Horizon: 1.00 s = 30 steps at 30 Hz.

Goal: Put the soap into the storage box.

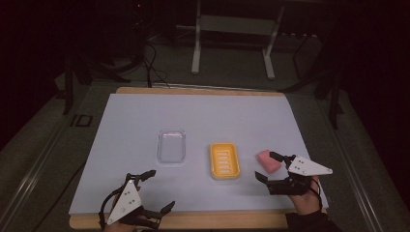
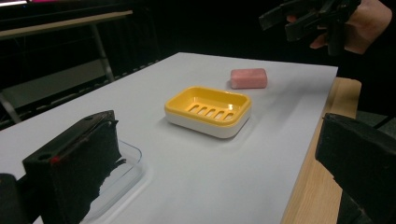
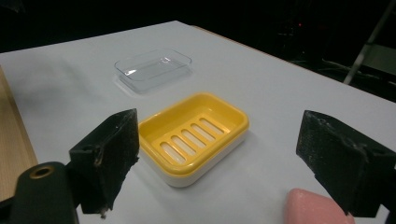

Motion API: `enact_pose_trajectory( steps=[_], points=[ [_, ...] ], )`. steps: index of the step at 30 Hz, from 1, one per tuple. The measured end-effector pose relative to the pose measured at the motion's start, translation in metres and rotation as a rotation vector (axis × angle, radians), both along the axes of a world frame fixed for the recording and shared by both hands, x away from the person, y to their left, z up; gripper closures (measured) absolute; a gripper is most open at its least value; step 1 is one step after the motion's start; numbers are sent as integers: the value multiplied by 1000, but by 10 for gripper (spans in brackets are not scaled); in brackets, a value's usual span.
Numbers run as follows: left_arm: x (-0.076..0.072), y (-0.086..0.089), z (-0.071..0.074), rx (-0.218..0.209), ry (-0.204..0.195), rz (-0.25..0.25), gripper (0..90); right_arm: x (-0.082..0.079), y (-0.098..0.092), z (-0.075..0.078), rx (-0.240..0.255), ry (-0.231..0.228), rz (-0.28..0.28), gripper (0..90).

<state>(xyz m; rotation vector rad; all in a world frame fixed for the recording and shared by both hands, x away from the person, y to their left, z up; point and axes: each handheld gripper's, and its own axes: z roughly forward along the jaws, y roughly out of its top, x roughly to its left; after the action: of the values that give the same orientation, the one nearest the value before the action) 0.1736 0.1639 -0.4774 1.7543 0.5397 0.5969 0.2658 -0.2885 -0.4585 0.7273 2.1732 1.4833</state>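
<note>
Black fingers (image 3: 107, 158), grey triangular plates

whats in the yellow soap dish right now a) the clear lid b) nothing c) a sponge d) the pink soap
b: the soap dish shows its bare slotted tray, the soap lies on the sheet beside it near the right tool, and the lid sits apart on its other side.

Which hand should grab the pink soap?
The right gripper, probably. Its jaws stand open right beside the soap, which lies apart from the yellow dish. The left gripper sits far off, at the table's near edge.
</note>
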Motion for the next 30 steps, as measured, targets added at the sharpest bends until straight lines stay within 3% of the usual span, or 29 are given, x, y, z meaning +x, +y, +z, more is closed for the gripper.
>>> enact_pose_trajectory(
  steps=[3, 5, 10, 14, 18, 24, 30],
  points=[
    [0, 0, 0, 2, 1, 2, 4, 0, 0, 1, 0, -13, 5, 118],
    [0, 0, 0, 5, 1, 2, 4, 1, 2, 1, -21, -49, 21, 119],
    [0, 0, -1, 7, 6, 2, 4, 3, 5, 1, -40, -38, 36, 119],
    [0, -1, -1, 13, 8, 1, 4, 6, 7, 1, -67, 42, 47, 129],
    [0, -2, -2, 22, 8, -1, 4, 11, 5, 2, -97, 172, 22, 123],
    [0, -3, -2, 37, 10, -2, 4, 19, 3, 2, -245, 305, 27, 122],
    [0, -4, -3, 47, 10, -4, 4, 21, 6, -2, -361, 391, 46, 118]
  ],
)
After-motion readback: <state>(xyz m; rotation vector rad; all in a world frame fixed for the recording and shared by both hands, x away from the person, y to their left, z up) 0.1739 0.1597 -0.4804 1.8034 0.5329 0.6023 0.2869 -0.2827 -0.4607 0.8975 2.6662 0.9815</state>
